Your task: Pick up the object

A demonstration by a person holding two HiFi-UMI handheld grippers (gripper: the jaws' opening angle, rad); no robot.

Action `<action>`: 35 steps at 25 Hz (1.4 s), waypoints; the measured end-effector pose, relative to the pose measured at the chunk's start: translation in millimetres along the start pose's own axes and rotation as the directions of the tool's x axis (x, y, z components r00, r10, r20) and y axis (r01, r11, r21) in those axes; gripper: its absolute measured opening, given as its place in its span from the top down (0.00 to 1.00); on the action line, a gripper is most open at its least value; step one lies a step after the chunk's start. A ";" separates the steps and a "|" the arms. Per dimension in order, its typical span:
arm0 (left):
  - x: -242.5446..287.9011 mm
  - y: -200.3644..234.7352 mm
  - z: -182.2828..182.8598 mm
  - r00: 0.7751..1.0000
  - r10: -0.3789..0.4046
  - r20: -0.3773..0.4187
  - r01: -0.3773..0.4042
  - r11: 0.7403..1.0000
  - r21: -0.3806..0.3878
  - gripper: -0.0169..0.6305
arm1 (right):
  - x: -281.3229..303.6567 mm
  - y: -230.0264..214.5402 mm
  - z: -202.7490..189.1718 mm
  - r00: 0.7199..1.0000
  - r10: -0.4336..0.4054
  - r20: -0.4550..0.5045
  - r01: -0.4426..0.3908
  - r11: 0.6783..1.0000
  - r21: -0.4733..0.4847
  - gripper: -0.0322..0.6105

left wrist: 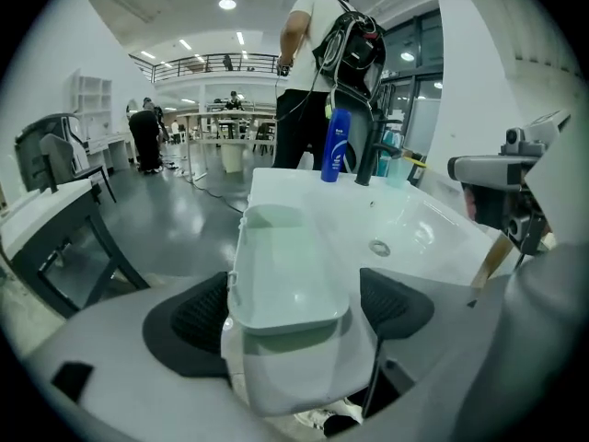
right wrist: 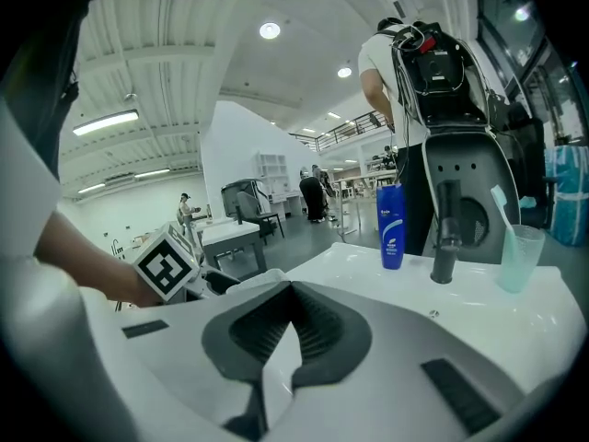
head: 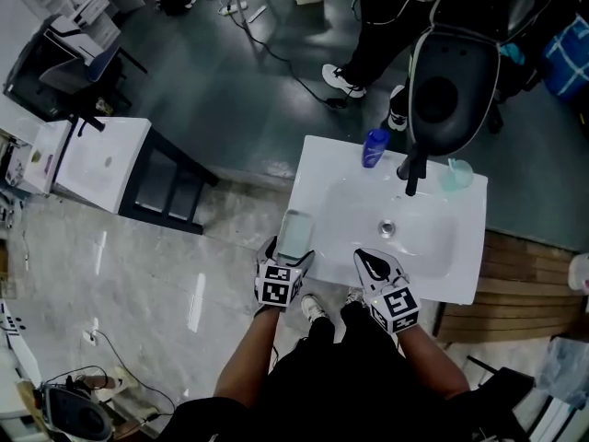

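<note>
Pale-green tray (left wrist: 285, 265): between left gripper (head: 291, 254) jaws, spread, not yet clamped
Right gripper (right wrist: 283, 328): pinched together, empty
Remaining: clench, lift

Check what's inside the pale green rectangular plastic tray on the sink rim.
The pale green plastic tray looks empty, its floor bare. Its near wall hides the closest strip.

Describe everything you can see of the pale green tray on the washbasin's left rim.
The tray is a shallow, pale mint-green rounded rectangle with a raised lip. It looks like smooth plastic and is empty. It lies flat and lengthwise on the white washbasin, along the left rim near the front corner. The left gripper has its jaws apart on either side of the tray's near end, with a slight gap showing on the right side.
</note>
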State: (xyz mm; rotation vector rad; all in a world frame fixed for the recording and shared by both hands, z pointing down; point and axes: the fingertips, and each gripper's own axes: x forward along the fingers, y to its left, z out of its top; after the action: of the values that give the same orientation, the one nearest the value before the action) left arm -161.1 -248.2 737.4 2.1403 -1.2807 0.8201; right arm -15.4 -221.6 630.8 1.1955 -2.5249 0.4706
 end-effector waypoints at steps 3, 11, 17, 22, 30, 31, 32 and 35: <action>6.5 1.7 -4.6 1.000 0.015 -0.021 -0.014 1.000 0.011 0.29 | 2.6 -2.1 -3.5 1.000 0.009 -0.007 -0.009 1.000 0.007 0.92; 6.8 -0.4 -3.3 1.000 0.010 0.004 -0.010 1.000 0.023 0.35 | 4.7 -0.8 -5.4 1.000 0.025 -0.006 -0.025 1.000 0.014 0.92; 3.9 2.6 -3.2 0.999 0.036 0.019 -0.036 0.999 0.033 0.36 | 3.9 -5.9 -7.6 1.000 0.011 -0.003 -0.011 1.000 0.026 0.92; -5.7 4.6 11.5 0.997 0.048 0.060 -0.051 0.998 0.041 0.36 | 3.2 -8.2 -2.8 1.000 0.002 0.010 -0.002 1.000 0.024 0.92; -30.4 -3.2 54.6 0.986 0.033 0.165 -0.039 0.999 0.031 0.36 | -0.4 -19.7 14.1 0.996 -0.064 0.056 0.064 0.998 0.001 0.92; -34.8 -5.0 60.5 0.983 0.030 0.179 -0.036 0.999 0.032 0.36 | -2.0 -21.9 16.5 0.995 -0.079 0.062 0.079 0.997 0.000 0.92; -39.1 -6.5 67.0 0.981 0.027 0.194 -0.034 0.999 0.034 0.36 | -3.6 -24.5 19.5 0.993 -0.095 0.070 0.095 0.995 -0.001 0.92; -49.8 -8.7 91.1 0.968 0.020 0.249 -0.030 0.999 0.037 0.36 | -7.4 -34.7 32.8 0.985 -0.136 0.104 0.137 0.990 -0.008 0.92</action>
State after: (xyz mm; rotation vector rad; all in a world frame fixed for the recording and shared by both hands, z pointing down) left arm -150.4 -277.8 638.0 2.3211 -1.4277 0.6057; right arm 11.9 -251.0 603.9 1.4105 -2.5043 0.3645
